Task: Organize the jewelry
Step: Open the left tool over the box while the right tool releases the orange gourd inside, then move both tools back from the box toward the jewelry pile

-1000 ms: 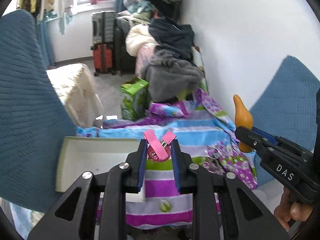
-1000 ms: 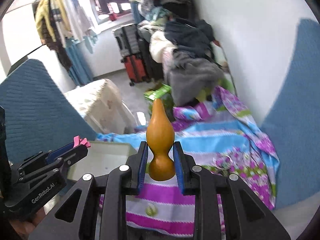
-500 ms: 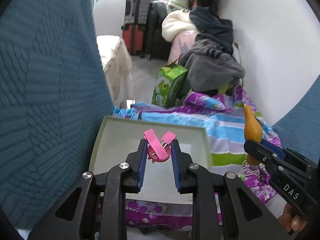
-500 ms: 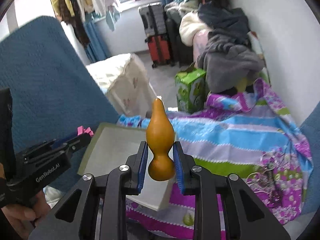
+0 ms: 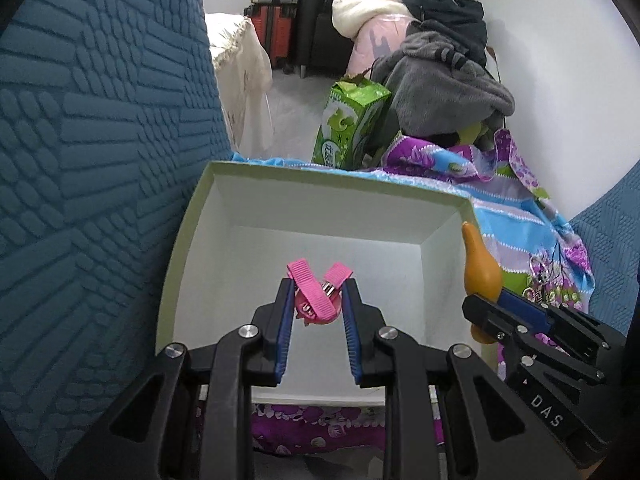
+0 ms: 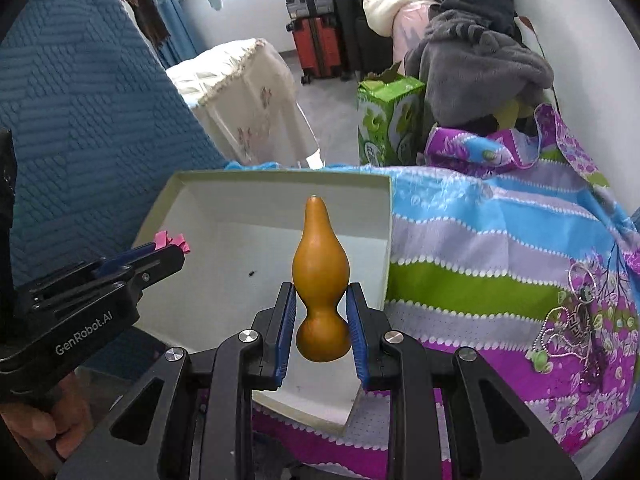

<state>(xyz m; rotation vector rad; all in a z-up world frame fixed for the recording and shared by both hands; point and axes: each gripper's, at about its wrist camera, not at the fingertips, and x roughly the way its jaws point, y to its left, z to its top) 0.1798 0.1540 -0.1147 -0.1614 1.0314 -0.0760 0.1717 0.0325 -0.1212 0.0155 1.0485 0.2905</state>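
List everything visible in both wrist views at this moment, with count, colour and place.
hair clip: one, pink, held over the box
gourd ornament: one, orange-brown, held over the box's right side
box: one, white inside, on the bedsheet
bedsheet: one, striped purple, blue, green
necklaces: tangled pile, silver, on the bedsheet, right
carton: one, green, behind the bedsheet
suitcases: one red, one grey, far back
clothes pile: grey, dark, cream, by the wall
left gripper: one, black
right gripper: one, black

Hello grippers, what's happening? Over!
Left gripper shut on pink hair clip, over white box. Right gripper shut on orange gourd. Nothing blocking.
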